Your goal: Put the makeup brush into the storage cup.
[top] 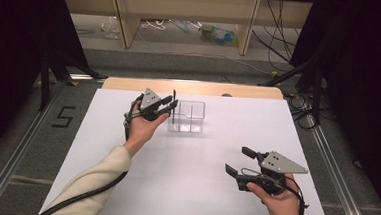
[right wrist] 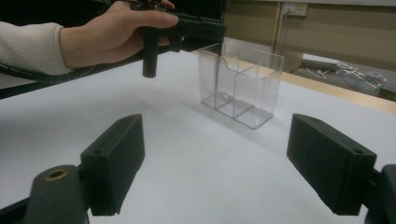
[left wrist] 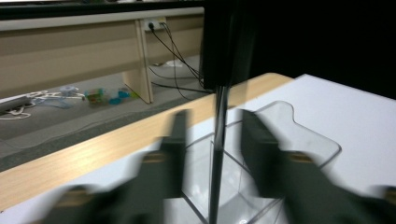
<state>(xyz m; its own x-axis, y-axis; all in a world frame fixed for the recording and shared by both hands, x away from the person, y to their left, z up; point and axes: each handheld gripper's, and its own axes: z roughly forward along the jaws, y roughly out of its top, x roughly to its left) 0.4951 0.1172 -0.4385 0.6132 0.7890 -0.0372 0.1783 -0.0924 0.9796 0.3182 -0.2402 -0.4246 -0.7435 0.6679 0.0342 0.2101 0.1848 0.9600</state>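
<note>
White table (top: 183, 187), shelving behind. The left claw (top: 172, 104) holds a thin dark rod (left wrist: 218, 140) between narrowed jaws, right over the clear box (top: 188, 117), apparently to lower it into a compartment; that needs a straight descent. The right claw (top: 240, 160) hangs wide and empty, box well ahead.

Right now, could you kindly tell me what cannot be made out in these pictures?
- Left tongs: motion-blurred in the left gripper view, so whether they grip the dark strip is unclear.
- Strip's upper end: lost against the dark background in that view, and too thin in the high view to identify.
- Holder: its base is cut off by the left gripper view's bottom edge.
</note>
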